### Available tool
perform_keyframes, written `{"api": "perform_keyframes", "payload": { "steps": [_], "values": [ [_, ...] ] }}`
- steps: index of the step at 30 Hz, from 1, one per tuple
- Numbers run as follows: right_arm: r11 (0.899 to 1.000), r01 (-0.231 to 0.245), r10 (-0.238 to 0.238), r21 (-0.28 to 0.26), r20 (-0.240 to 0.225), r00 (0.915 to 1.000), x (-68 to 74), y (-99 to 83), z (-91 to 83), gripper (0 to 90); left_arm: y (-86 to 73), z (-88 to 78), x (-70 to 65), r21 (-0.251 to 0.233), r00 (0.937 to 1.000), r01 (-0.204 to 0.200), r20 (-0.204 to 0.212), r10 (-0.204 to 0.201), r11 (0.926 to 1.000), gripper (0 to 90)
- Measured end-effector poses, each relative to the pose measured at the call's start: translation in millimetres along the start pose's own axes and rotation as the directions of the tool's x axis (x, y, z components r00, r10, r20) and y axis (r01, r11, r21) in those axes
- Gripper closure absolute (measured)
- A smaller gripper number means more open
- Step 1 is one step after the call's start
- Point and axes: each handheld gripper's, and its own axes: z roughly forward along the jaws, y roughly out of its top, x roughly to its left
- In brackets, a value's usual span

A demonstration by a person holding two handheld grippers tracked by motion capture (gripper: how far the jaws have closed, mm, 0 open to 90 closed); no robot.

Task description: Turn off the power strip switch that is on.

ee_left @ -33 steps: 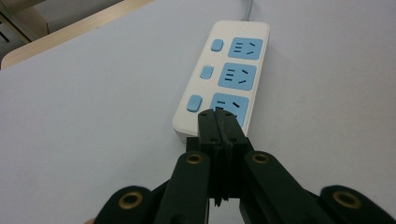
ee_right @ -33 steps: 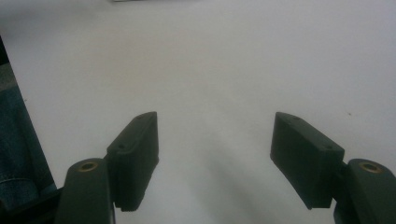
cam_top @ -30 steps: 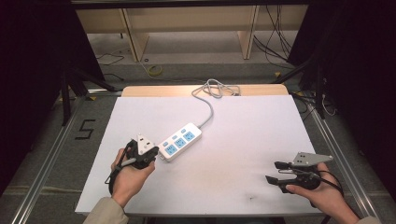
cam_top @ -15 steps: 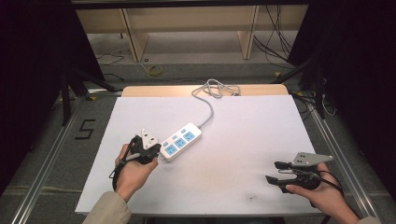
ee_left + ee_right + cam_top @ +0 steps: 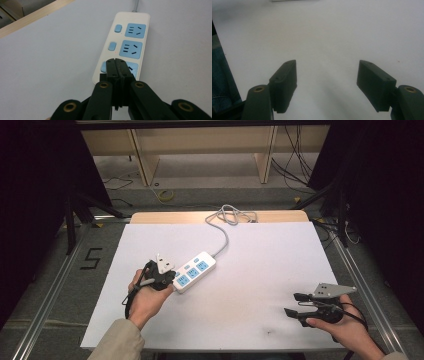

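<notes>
The white plastic power strip with three pale-blue sockets and small blue switches [image 5: 194, 271] lay slanted on the white surface [image 5: 260, 270], left of centre, its grey cord [image 5: 223, 232] running to a coil at the far edge. The left claw [image 5: 169, 279] had its jaws pressed together, nothing between them, with the tips over the strip's near end. The job looked to be pressing a switch, and it seemed barely begun: no switch could be read as changed, and the two farther ones remained untouched. The right claw [image 5: 291, 304] rested idle near the right front corner, well apart from the strip, jaws spread and empty.

The left gripper view showed what the high view could not: the closed tips [image 5: 116, 65] sat right at the nearest blue switch [image 5: 104, 66], between it and the nearest socket, though contact could not be confirmed. The high view gave the whole layout, the person's hands and the cord's path. The right gripper view showed bare surface between its parted jaws.
</notes>
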Motion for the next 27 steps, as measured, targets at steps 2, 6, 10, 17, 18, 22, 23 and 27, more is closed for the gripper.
{"api": "perform_keyframes", "payload": {
  "steps": [2, 6, 10, 17, 18, 22, 23, 27],
  "values": [
    [1.000, 0.000, 0.000, -0.001, -0.001, 1.0000, 0.0, 0.1, 0.0, 32.7, 1.4, 1.3, -0.3, -0.002, 1.0000, -0.001, -0.001, 0.001, 1.0000, 89.8],
    [1.000, 0.000, 0.000, 0.000, -0.001, 1.0000, 0.1, 0.0, 0.0, 32.7, 3.7, 3.6, -0.6, 0.000, 1.0000, -0.002, -0.003, 0.002, 1.0000, 89.9],
    [1.000, -0.001, 0.001, 0.001, -0.002, 1.0000, 0.2, 0.2, 0.2, 32.7, 6.1, 6.2, -1.3, 0.001, 1.0000, -0.001, -0.003, 0.001, 1.0000, 89.9],
    [1.000, -0.001, 0.001, 0.001, -0.002, 1.0000, -0.2, 0.2, 0.3, 32.7, 11.0, 10.7, -2.3, 0.000, 0.9999, -0.010, -0.008, 0.010, 0.9999, 89.8],
    [1.000, -0.001, 0.001, 0.001, -0.002, 1.0000, -0.3, 0.2, 0.4, 32.7, 11.5, 11.1, -2.2, 0.002, 0.9999, -0.013, -0.008, 0.013, 0.9999, 89.9],
    [1.000, -0.001, 0.001, 0.002, -0.003, 1.0000, -0.2, 0.1, 0.4, 32.7, 14.1, 14.2, -3.0, 0.000, 0.9999, -0.006, -0.009, 0.006, 1.0000, 89.9],
    [1.000, -0.001, 0.001, 0.002, -0.003, 1.0000, -0.2, 0.1, 0.4, 32.7, 14.8, 14.6, -2.7, 0.003, 0.9999, -0.010, -0.007, 0.010, 0.9999, 89.9],
    [1.000, -0.001, 0.001, 0.003, -0.002, 1.0000, -0.4, 0.1, 0.3, 32.7, 16.9, 16.8, -3.3, 0.008, 1.0000, -0.007, -0.006, 0.007, 0.9999, 89.9]
  ]
}}
